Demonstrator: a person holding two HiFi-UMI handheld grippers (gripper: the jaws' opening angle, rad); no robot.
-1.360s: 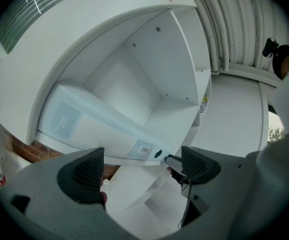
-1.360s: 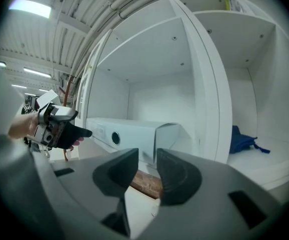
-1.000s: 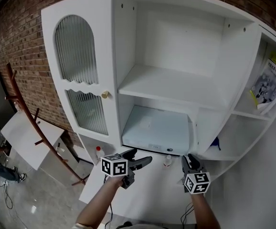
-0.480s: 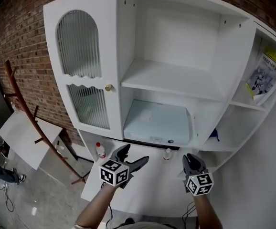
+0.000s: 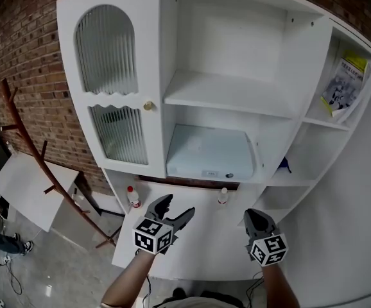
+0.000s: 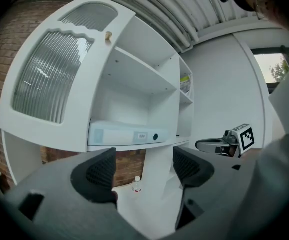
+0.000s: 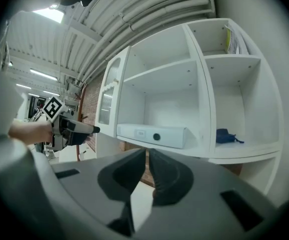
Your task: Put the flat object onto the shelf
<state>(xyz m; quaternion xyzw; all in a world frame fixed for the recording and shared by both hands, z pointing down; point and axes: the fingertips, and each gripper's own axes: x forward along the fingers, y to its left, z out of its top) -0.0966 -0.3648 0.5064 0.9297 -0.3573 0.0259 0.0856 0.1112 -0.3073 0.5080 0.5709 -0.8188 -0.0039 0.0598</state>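
Note:
The flat object, a pale blue flat box (image 5: 208, 153), lies on the lower shelf of the white cabinet (image 5: 237, 95). It also shows in the left gripper view as the box (image 6: 129, 133) and in the right gripper view as the box (image 7: 152, 133). My left gripper (image 5: 178, 206) hovers over the counter in front of the shelf, clear of the box. Its jaws (image 6: 144, 169) stand wide, closing slightly, with nothing between them. My right gripper (image 5: 255, 218) hangs to the right at the same height. Its jaws (image 7: 148, 166) are closing, nearly together, and empty.
A red-capped bottle (image 5: 133, 197) and a small bottle (image 5: 223, 196) stand on the white counter (image 5: 205, 249). A blue item (image 5: 283, 166) lies on the right side shelf, with a book (image 5: 341, 88) above it. The ribbed-glass door (image 5: 108, 82) stands at left, beside a wooden rack (image 5: 25, 146).
Both grippers have drawn back a little from the cabinet. The right jaws have come nearly together and the left jaws have narrowed slightly. The box has stayed on the shelf.

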